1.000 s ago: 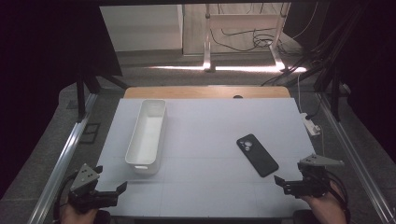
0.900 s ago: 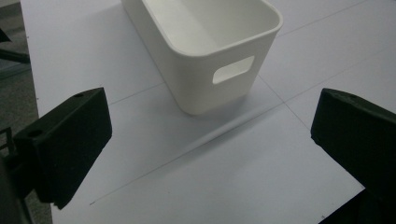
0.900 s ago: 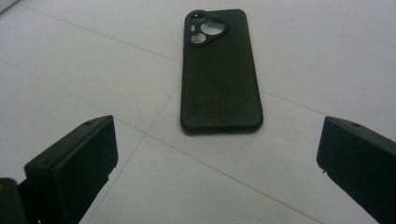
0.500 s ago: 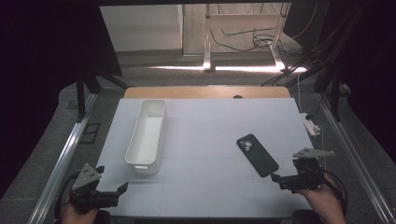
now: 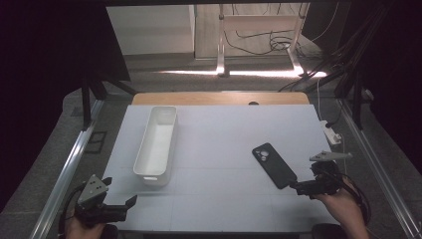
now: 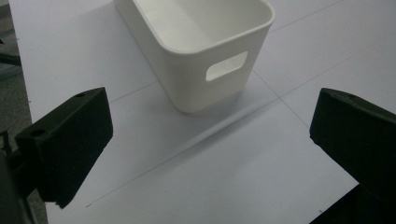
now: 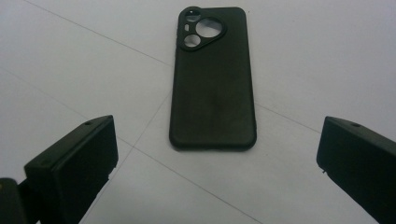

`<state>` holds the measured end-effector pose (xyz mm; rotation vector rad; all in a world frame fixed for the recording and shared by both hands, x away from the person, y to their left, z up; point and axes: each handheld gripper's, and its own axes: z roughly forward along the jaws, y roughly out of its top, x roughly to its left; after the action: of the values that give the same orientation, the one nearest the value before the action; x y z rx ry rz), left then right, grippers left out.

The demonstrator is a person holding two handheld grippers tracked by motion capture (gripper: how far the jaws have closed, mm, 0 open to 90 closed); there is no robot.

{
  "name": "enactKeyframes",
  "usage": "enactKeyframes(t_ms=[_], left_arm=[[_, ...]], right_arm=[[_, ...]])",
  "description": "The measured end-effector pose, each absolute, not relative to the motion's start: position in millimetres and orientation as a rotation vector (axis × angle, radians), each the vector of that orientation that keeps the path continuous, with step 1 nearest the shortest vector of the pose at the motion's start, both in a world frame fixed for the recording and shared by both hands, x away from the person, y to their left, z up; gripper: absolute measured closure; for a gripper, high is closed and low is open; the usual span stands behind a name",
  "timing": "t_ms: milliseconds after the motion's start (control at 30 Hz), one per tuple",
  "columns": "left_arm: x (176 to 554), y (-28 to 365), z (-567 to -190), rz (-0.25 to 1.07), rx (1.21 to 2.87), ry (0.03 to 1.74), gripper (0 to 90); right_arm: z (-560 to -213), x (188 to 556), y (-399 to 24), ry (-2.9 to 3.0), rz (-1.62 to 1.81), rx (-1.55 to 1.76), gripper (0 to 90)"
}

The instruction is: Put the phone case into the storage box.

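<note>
Your right gripper sat at the near right of the tabletop, its jaws spread wide and empty, pointed at the phone case. The case lay flat and face down just ahead of the jaws, not touching them; in the right gripper view the case lay between and beyond the two jaws, its camera cutout at the far end. Your left gripper rested at the near left corner, also released and holding nothing. Its own view looked at the short end of the white bin, which stood upright with a handle slot facing you; from above the bin ran lengthwise along the left half of the tabletop, well apart from the case.

The tabletop was a white sheet with faint seam lines, and a wooden edge showed along its far side. Metal rails flanked it. Beyond, the room was dark, with a lit strip of floor, a white stand and loose cables behind it.
</note>
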<state>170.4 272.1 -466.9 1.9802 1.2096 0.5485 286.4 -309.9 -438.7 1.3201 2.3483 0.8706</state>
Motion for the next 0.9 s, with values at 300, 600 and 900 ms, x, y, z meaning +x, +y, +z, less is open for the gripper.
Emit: enactKeyframes(t_ms=[300,600,900], left_arm=[[170.6,271.7,-467.1,0.544,1.985,1.205,0.2],[170.9,272.5,-467.0,0.541,1.981,1.207,0.2],[171.1,272.5,-467.2,0.539,1.984,1.207,0.3]], right_arm=[[-439.6,300.5,-303.0,2.383,0.852,1.367,0.0],[-443.3,310.3,-297.8,2.413,0.798,1.342,0.0],[-446.3,323.9,-289.4,2.441,0.751,1.329,0.0]])
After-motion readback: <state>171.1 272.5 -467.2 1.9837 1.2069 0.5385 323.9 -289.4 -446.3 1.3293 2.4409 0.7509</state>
